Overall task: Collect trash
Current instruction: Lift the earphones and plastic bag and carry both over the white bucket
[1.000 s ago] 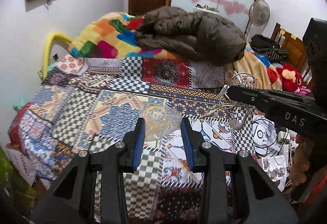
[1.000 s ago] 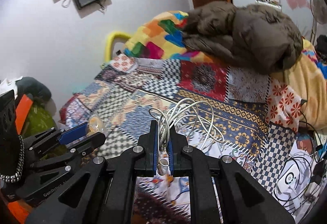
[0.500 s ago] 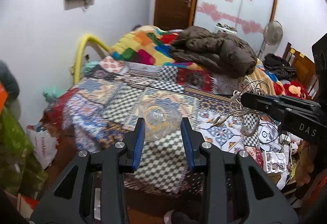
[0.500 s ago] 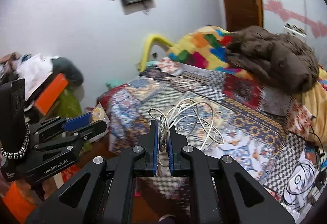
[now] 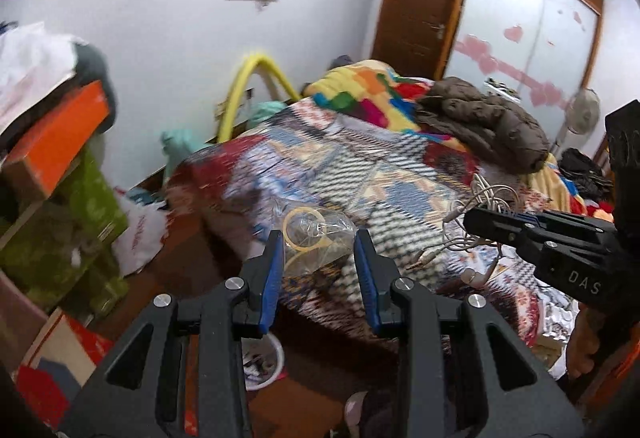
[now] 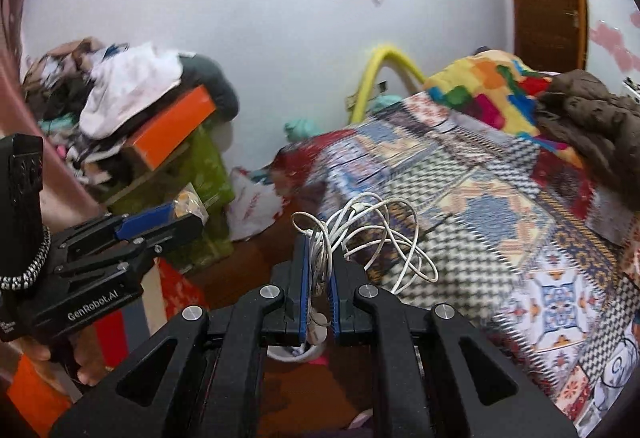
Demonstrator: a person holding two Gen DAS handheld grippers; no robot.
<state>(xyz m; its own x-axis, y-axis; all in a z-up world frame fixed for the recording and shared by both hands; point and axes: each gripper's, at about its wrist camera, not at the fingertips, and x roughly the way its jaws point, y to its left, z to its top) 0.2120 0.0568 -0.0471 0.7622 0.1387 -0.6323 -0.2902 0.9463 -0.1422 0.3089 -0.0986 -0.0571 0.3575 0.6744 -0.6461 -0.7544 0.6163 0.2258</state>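
Observation:
My left gripper (image 5: 319, 238) is shut on a crumpled clear plastic bag (image 5: 312, 234) with yellow rings inside, held in the air off the bed's corner. It shows at the left of the right wrist view (image 6: 182, 216). My right gripper (image 6: 319, 250) is shut on a tangle of white cables (image 6: 372, 234) with earbuds hanging between the fingers. In the left wrist view the right gripper (image 5: 476, 222) sits at the right with the white cables (image 5: 480, 206) trailing from it. A small white bin (image 5: 262, 362) stands on the floor below; it also shows under the right gripper (image 6: 294, 352).
A bed with a patchwork cover (image 6: 500, 214) fills the right side. A brown jacket (image 5: 488, 122) and colourful blanket (image 5: 360, 90) lie at its far end. Green boxes (image 5: 68, 238), an orange box (image 6: 172, 126) and piled clothes stand at left. A white shopping bag (image 6: 252, 204) lies on the floor.
Both grippers have pulled back from the bed and swung left, each keeping its load. The floor, the bin and the boxes at left have come into view.

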